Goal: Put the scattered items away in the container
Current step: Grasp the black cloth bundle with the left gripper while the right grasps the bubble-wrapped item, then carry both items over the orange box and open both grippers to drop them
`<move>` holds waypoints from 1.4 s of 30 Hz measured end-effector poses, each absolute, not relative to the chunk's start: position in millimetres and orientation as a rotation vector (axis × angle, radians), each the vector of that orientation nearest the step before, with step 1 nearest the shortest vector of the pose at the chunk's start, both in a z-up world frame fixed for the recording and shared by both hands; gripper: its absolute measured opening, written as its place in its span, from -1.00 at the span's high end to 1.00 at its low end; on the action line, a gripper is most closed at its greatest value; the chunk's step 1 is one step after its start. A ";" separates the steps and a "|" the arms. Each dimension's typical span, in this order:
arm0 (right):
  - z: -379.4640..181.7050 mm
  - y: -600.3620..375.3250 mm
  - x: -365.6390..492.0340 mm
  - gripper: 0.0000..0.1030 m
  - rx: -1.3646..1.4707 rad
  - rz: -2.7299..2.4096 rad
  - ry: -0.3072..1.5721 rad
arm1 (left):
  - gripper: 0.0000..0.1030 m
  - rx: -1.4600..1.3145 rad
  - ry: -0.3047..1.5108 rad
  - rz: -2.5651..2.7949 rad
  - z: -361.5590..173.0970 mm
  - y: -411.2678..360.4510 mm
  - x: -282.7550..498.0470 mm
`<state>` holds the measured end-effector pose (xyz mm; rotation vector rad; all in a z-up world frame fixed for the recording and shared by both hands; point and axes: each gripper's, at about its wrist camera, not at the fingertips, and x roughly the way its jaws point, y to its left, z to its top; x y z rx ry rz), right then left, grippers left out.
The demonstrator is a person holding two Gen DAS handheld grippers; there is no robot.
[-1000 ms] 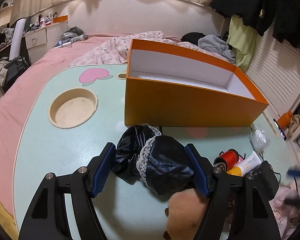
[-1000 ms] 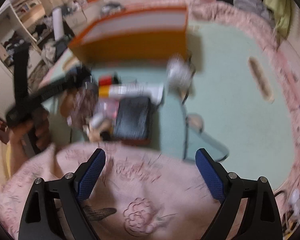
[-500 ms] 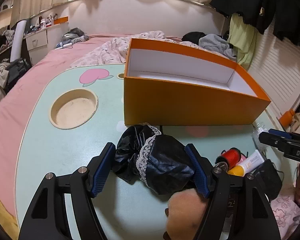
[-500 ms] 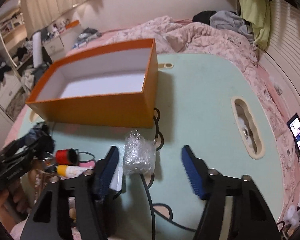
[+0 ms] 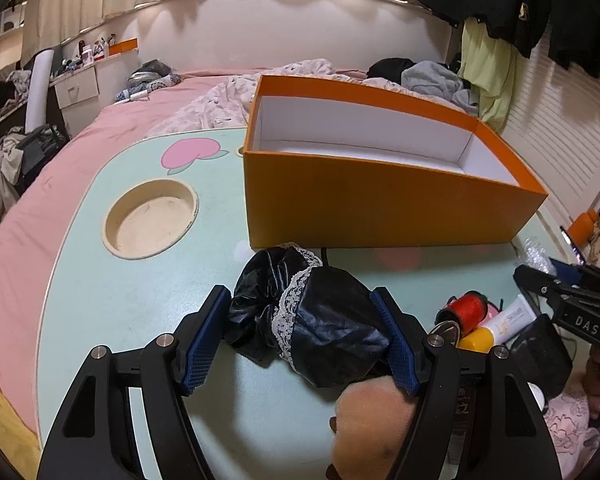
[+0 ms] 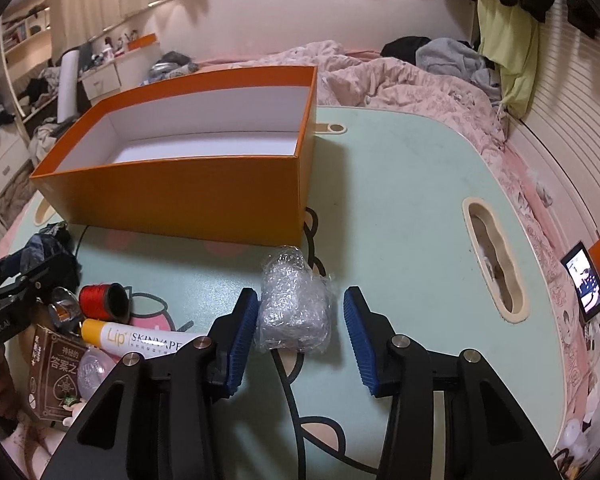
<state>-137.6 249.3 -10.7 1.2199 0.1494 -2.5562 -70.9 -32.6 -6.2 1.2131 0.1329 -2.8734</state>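
From my left wrist view, my left gripper [image 5: 304, 338] stands wide around the black satin bundle [image 5: 312, 320], its blue pads against both sides of the cloth, which lies on the mint table [image 5: 100, 300]. The orange box [image 5: 380, 204] sits at twelve o'clock, open and white inside. The red thread spool [image 5: 466, 308] lies at three o'clock.

From my right wrist view, my right gripper [image 6: 300, 336] is spread wide either side of the bubble-wrap wad [image 6: 294, 304], the left pad just beside it, the right pad apart. The orange box [image 6: 188, 196] is at eleven o'clock, the lip balm tube [image 6: 140, 340] at nine
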 end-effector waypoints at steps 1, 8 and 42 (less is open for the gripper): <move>-11.0 249.3 -137.5 0.14 1.219 -2.556 0.150 | -0.41 1.215 0.118 -2.868 -6.7 -31.2 -71.4; -9.3 247.1 -136.3 0.09 1.212 -2.555 0.152 | -0.41 1.216 0.094 -2.862 -7.8 -29.9 -71.7; 3.5 258.6 -116.1 0.40 1.050 -2.616 0.001 | -0.12 0.984 0.203 -3.072 25.8 -40.9 -40.7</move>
